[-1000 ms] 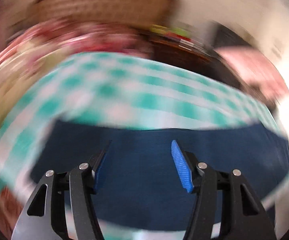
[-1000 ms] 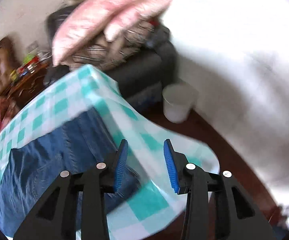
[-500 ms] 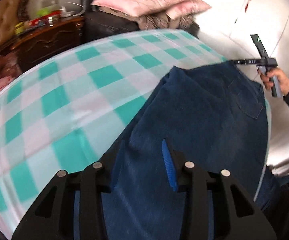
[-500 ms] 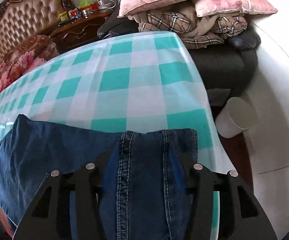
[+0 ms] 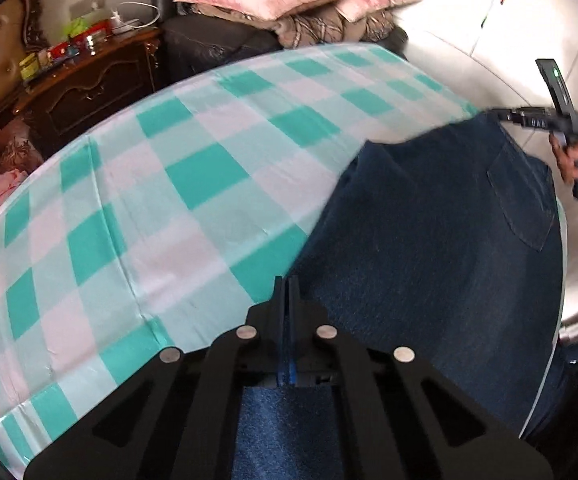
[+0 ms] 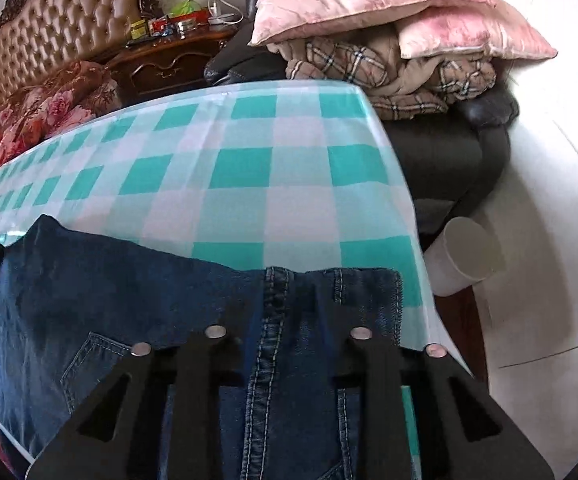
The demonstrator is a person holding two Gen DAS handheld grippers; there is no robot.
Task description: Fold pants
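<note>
- Left tongs (image 5: 288, 286): jaws pinched together on the leg end of the pants (image 5: 429, 248); denim visible under the frame, blue pads barely apart.
- Right tongs (image 6: 289, 312): arms spread wide over the waistband, denim seam running between them; fingertips hidden by cloth, so cannot tell if clamped or just straddling.
- Pants: laid flat along the near edge of the desk (image 5: 193, 168), waistband at the right end by the corner, back pocket up, legs running off toward the left tongs.
- Checked tablecloth (image 6: 249, 176) under everything, creased and hanging loose over the edge.
- Beyond: white bin (image 6: 465, 256) on the floor off the corner, armchair with pillows (image 6: 369, 4) behind.
- Risks:
  - Left pinch probably catches only the top layer → legs split on the lift, fold goes skewed.
  - Right grip unconfirmed → waistband may slip out mid-fold.
  - Tablecloth could get nipped with the denim and drag.
  - Pants sit at the edge; any slip and they slide to the floor.
</note>
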